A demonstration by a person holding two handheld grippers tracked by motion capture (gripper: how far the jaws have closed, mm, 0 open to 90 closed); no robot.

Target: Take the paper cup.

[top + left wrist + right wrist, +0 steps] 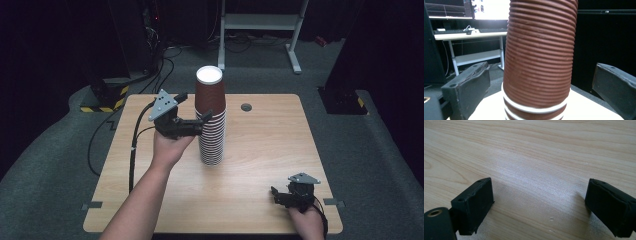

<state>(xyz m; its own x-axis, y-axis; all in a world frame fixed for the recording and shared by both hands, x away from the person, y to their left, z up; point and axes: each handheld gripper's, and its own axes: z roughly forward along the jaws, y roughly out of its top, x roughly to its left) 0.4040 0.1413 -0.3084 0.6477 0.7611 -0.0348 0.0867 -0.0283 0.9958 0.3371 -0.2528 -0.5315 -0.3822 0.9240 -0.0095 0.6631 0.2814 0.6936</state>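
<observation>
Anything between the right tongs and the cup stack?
Nothing. In the high view, bare wood table runs from the right tongs to the cup stack. The right gripper view shows bare wood between its open jaws too.

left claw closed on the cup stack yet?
No: in the left gripper view the left claw stands open, with a gap between each black jaw and the tall stack of ribbed brown paper cups.

The high view looks forward and down from above the counter's (260, 165) near edge. The left gripper view faces the cup stack (540, 57) level and very close; both share it. The right gripper view looks steeply down at bare counter, close.
</observation>
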